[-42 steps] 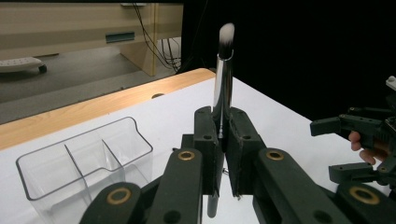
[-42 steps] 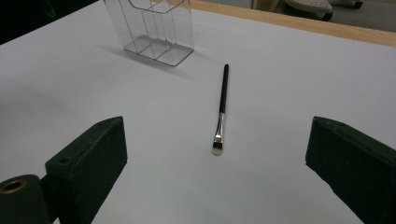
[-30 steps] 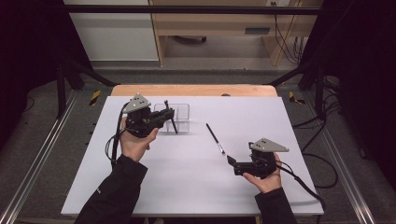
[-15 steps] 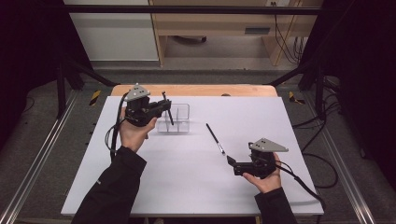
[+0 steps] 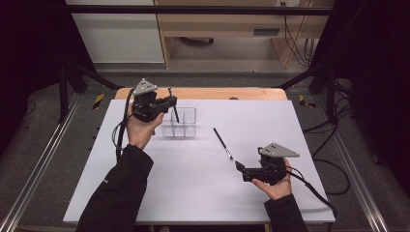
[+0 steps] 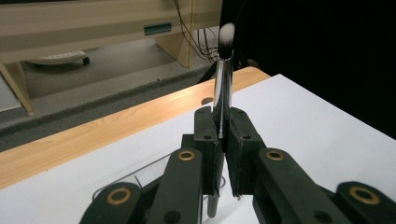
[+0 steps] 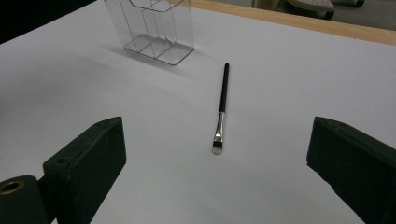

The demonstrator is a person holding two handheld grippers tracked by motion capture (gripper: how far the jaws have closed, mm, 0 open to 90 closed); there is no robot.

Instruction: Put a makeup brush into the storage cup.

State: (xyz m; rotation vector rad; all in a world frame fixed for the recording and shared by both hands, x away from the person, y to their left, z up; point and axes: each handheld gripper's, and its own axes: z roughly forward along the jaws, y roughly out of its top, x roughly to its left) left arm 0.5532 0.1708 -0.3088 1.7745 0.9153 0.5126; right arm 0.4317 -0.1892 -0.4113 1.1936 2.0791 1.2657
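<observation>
Right gripper (image 5: 240,168) nearest, at table's near right, jaws wide apart, nothing between them, pointing left and away across white table (image 5: 300,130). Just ahead of its jaws, flat makeup brush (image 7: 221,110) lying loose on table, silver ferrule end toward gripper, black handle pointing away; touching neither jaw. Farther along same line, clear plastic organizer (image 7: 154,25) with divided compartments, upright, beyond brush's handle tip and well apart from right gripper. Left gripper (image 5: 170,102) farther off at far left, held above table, clamped tight on second makeup brush (image 6: 222,74): pads pinching chrome ferrule, white-tipped bristles sticking up above jaws, dark handle hanging below. Held brush near upright, slightly tilted, handle end over organizer's left side; which compartment, cannot tell. Beyond left gripper, wooden table edge (image 6: 116,123).
</observation>
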